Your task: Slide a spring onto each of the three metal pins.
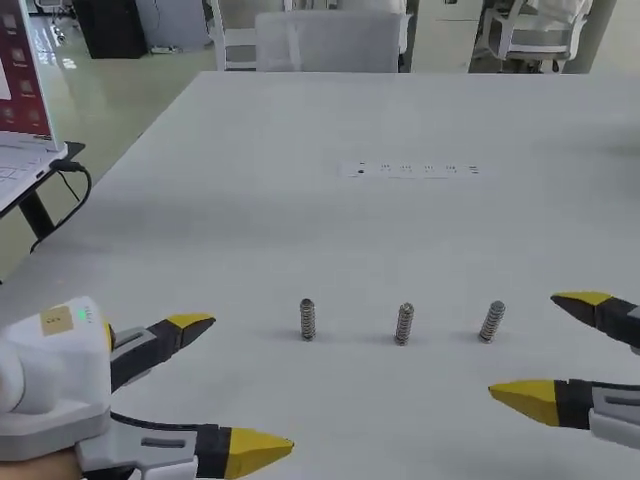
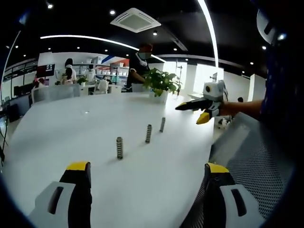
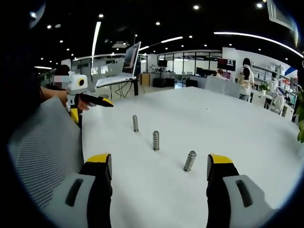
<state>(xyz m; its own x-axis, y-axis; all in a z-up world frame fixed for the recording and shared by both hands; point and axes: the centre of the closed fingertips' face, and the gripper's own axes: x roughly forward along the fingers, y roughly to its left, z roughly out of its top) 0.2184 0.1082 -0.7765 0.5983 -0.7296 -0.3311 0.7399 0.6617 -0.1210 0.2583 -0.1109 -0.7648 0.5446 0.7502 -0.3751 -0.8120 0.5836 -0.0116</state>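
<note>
Three small metal springs stand in a row on the white table: left spring (image 1: pixel 307 319), middle spring (image 1: pixel 404 324) and right spring (image 1: pixel 491 321), the last leaning slightly. Whatever pins are inside them stay hidden by the coils. My left gripper (image 1: pixel 230 385) hovers open and empty to the left of the row, near the table's front edge. My right gripper (image 1: pixel 545 348) is open and empty just right of the row. In the left gripper view the nearest spring (image 2: pixel 119 147) lies ahead of the open jaws. In the right gripper view the leaning spring (image 3: pixel 190 160) is closest.
A laptop (image 1: pixel 20 110) sits on a side stand to the left, with a cable hanging off it. A flush socket strip (image 1: pixel 410 169) lies in the table's middle. Chairs (image 1: pixel 330 40) stand at the far edge. A mesh chair back (image 2: pixel 247 152) is close behind me.
</note>
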